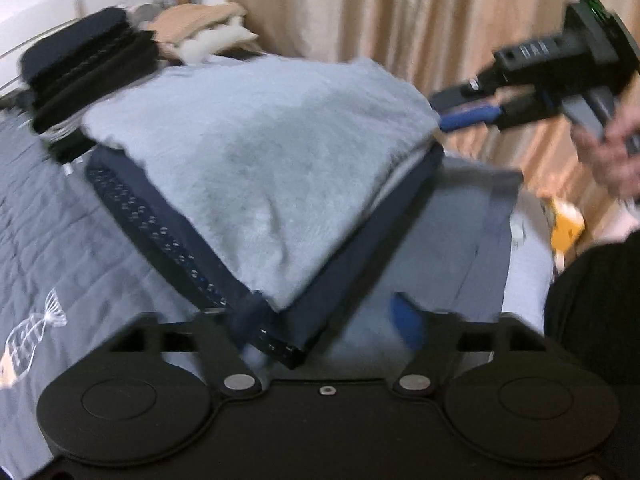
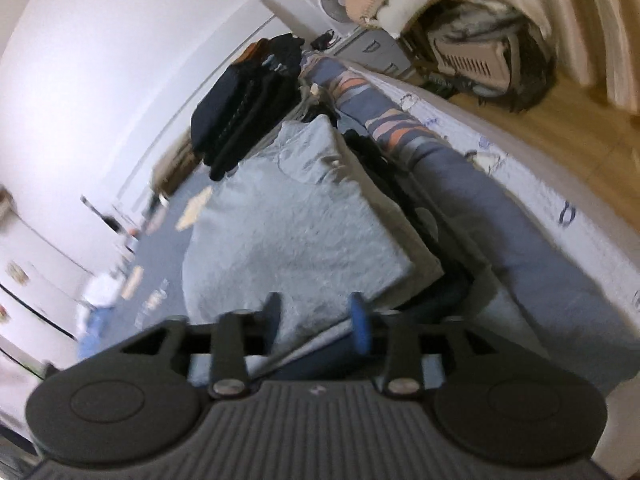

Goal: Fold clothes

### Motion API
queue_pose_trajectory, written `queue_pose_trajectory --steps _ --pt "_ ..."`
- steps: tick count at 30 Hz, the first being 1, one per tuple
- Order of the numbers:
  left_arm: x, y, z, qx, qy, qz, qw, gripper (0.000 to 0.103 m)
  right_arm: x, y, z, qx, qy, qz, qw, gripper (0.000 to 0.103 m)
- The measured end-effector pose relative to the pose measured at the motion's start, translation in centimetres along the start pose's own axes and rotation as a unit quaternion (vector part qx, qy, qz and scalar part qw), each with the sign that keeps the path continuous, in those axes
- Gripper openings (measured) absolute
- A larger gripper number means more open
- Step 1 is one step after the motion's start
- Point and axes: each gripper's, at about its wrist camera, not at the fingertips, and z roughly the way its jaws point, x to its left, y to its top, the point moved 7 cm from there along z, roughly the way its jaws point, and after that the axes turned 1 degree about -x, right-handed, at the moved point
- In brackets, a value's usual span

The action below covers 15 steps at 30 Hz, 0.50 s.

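Left wrist view: folded grey garment (image 1: pixel 264 168) lies on a navy patterned piece (image 1: pixel 168 232), both on the bed (image 1: pixel 60 216). Left tool (image 1: pixel 324 330) spread, nothing pinched; the navy corner sits between its fingers. Right tool (image 2: pixel 316 320) part-spread over the grey edge, gripping nothing. Black folded stack (image 2: pixel 244 108) behind. Risk: a finger catches the top layer and drags the fold open. Beige basket (image 2: pixel 476 56) on the floor; contents unclear.

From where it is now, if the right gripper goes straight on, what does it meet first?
Probably the folded light grey fleece garment: it lies directly ahead of the open right gripper, though blur makes depth uncertain.
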Motion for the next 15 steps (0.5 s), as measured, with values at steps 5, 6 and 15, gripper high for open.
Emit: queue_pose_trajectory --steps 5,6,15 --pt "0.4 1.9 -1.7 -0.011 0.015 -0.055 0.9983 0.097 1.8 -0.2 -0.6 0.005 -0.033 -0.043 0.999 0.05" --pt "0.4 2.3 -2.1 -0.016 0.016 -0.064 0.9977 0.103 2.2 -0.2 -0.8 0.007 -0.042 -0.052 0.998 0.052" --pt "1.2 6.1 -4.0 -0.016 0.071 -0.094 0.9929 0.103 4.9 0.4 -2.1 0.003 -0.113 -0.097 0.989 0.059"
